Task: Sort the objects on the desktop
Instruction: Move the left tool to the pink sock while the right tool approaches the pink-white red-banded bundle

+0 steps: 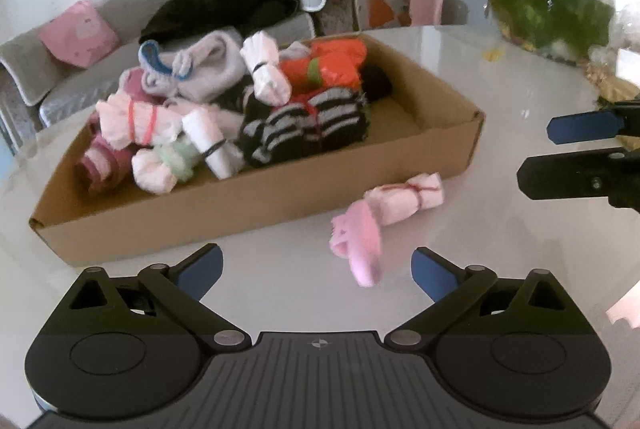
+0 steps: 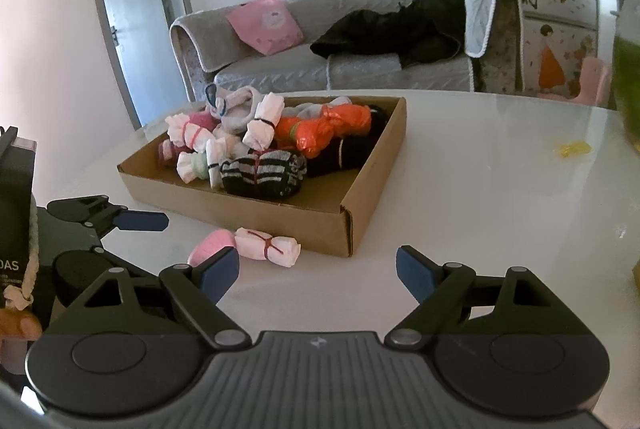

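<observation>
Beside the cardboard box (image 1: 256,205) lies a pink sock bundle (image 1: 384,213).

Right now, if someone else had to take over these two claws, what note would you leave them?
Left claw: open, empty, low over the table, pointing at the loose bundle.
Right claw: open, empty, also aimed that way.
Cardboard box: on the table, already holding many tied sock rolls, among them a striped black-and-grey bundle and an orange bundle.
Left to do: one pink-and-white sock bundle, tied with red string, lies on the table just outside the box's near wall. It probably goes in the box next.
A fish bowl stands at the table's far side; keep clear of it.
</observation>
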`<action>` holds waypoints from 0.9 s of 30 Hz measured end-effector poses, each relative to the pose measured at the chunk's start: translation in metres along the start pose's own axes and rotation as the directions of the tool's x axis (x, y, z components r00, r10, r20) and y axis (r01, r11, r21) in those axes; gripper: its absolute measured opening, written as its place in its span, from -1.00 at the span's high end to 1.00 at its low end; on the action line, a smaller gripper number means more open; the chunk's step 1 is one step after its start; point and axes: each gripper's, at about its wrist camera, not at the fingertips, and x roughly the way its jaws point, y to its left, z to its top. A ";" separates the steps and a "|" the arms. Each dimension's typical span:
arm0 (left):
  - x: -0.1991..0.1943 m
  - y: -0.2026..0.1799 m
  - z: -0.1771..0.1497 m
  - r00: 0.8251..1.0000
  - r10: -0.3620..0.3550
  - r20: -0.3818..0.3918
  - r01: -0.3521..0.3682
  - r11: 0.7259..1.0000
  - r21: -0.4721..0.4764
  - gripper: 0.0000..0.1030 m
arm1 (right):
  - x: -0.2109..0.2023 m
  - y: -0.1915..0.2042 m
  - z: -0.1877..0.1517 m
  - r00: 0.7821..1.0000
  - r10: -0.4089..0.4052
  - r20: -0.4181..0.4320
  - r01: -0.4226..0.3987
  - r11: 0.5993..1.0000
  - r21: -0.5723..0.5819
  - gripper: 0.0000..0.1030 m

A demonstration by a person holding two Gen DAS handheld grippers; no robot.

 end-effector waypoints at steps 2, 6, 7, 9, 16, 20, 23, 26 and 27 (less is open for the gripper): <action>0.000 0.007 -0.001 1.000 0.031 0.001 -0.031 0.999 -0.018 -0.98 | 0.005 0.001 -0.001 1.000 0.010 -0.011 -0.010 1.000 -0.008 -0.62; -0.005 0.030 -0.004 0.995 0.095 -0.001 -0.095 0.994 -0.062 -0.99 | 0.007 0.004 -0.005 1.000 0.026 -0.018 -0.027 1.000 -0.015 -0.63; -0.007 0.038 -0.005 0.993 0.122 -0.004 -0.122 0.990 -0.073 -0.99 | 0.007 0.005 -0.005 0.999 0.028 -0.019 -0.028 0.999 -0.018 -0.63; -0.011 0.052 -0.010 0.991 0.135 -0.011 -0.136 0.986 -0.102 -0.99 | 0.006 0.007 -0.006 0.999 0.036 -0.019 -0.037 0.999 -0.020 -0.65; -0.025 0.061 -0.011 0.998 0.056 -0.002 -0.055 0.989 -0.140 -0.98 | 0.019 0.019 -0.005 1.000 0.016 -0.022 -0.017 1.000 -0.015 -0.67; -0.023 0.038 -0.006 0.995 -0.103 0.015 0.103 0.994 -0.033 -0.95 | 0.022 0.027 -0.007 0.999 0.000 -0.034 -0.001 0.999 -0.051 -0.67; -0.016 0.025 -0.006 0.988 -0.152 -0.006 0.152 0.985 0.077 -0.98 | 0.014 0.019 -0.009 1.000 -0.008 -0.027 0.007 1.000 -0.030 -0.67; -0.009 0.022 -0.008 0.984 -0.180 -0.012 0.180 0.976 0.123 -0.99 | 0.004 0.011 -0.011 1.000 -0.015 -0.024 0.014 1.000 -0.014 -0.68; -0.006 0.023 -0.006 0.982 -0.187 -0.014 0.187 0.974 0.131 -0.99 | 0.002 0.009 -0.012 1.000 -0.015 -0.025 0.015 1.000 -0.013 -0.68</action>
